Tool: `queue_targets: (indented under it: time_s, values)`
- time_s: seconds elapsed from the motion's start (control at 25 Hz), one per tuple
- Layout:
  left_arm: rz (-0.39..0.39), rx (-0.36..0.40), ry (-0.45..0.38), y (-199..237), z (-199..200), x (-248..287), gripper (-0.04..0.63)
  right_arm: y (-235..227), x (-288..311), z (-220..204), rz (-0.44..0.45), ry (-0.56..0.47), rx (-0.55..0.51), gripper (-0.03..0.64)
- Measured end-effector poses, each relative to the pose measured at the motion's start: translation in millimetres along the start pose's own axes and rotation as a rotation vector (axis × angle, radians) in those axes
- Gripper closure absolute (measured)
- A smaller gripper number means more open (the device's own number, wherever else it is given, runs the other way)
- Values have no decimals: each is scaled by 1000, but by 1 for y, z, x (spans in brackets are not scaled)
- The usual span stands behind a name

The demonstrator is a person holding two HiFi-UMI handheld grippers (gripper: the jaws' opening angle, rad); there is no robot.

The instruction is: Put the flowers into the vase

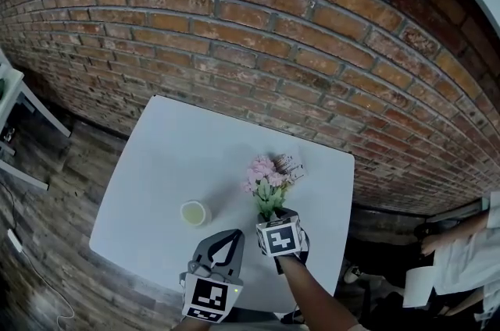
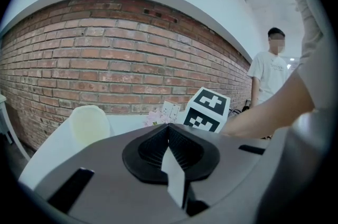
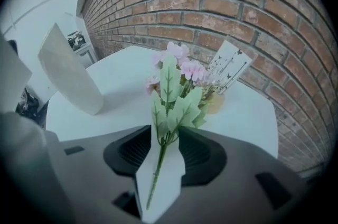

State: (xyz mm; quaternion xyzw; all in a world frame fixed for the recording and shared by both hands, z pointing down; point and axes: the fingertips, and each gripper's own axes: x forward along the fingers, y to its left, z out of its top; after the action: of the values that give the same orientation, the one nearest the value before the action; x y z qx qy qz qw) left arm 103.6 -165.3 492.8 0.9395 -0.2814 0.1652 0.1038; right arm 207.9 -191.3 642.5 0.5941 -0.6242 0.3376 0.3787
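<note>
The flowers [image 1: 268,179] are a small bunch of pink blooms and green leaves over the white worktop [image 1: 172,158]. The blooms point toward the brick wall [image 1: 273,25], and a printed card [image 3: 229,67] sits among them. Their thin green stem runs back into my right tool [image 3: 168,130]. That tool's 2 jaws stand spread, with the stem in the gap between them and daylight on both sides of it, so the pads [image 3: 198,149] are not pinching it. From the head view I cannot tell whether the blooms rest on the worktop or hang just above it.

The vase [image 1: 194,213], a pale cup seen from above with its mouth open, stands on the worktop to the left of the flowers and apart from them. In my right gripper view it is off to the left [image 3: 68,75], and in my left gripper view it sits ahead and to the left [image 2: 90,123].

My left tool [image 2: 169,127] has its jaws pressed together at the tips with nothing between them. It is held near the worktop's front edge, just beside my right tool [image 1: 273,218] and short of the vase.
</note>
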Motion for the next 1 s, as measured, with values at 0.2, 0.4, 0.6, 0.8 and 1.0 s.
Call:
queue_targets:
  time_s: [0.2, 0.4, 0.6, 0.8, 1.0]
  values:
    - [0, -4, 8, 3, -3, 0, 592, -2, 16, -4, 8, 64, 22, 462]
    - [0, -10, 11, 6, -4, -2, 592, 0, 30, -9, 39, 138, 62, 457]
    - [-2, -14, 8, 8, -5, -2, 592, -2, 40, -8, 78, 186, 102, 460]
    - [-8, -15, 10, 8, -6, -2, 592, -3, 45, -5, 89, 245, 57, 492]
    - [-11, -19, 12, 6, -6, -3, 592, 0, 46, -3, 90, 292, -7, 510]
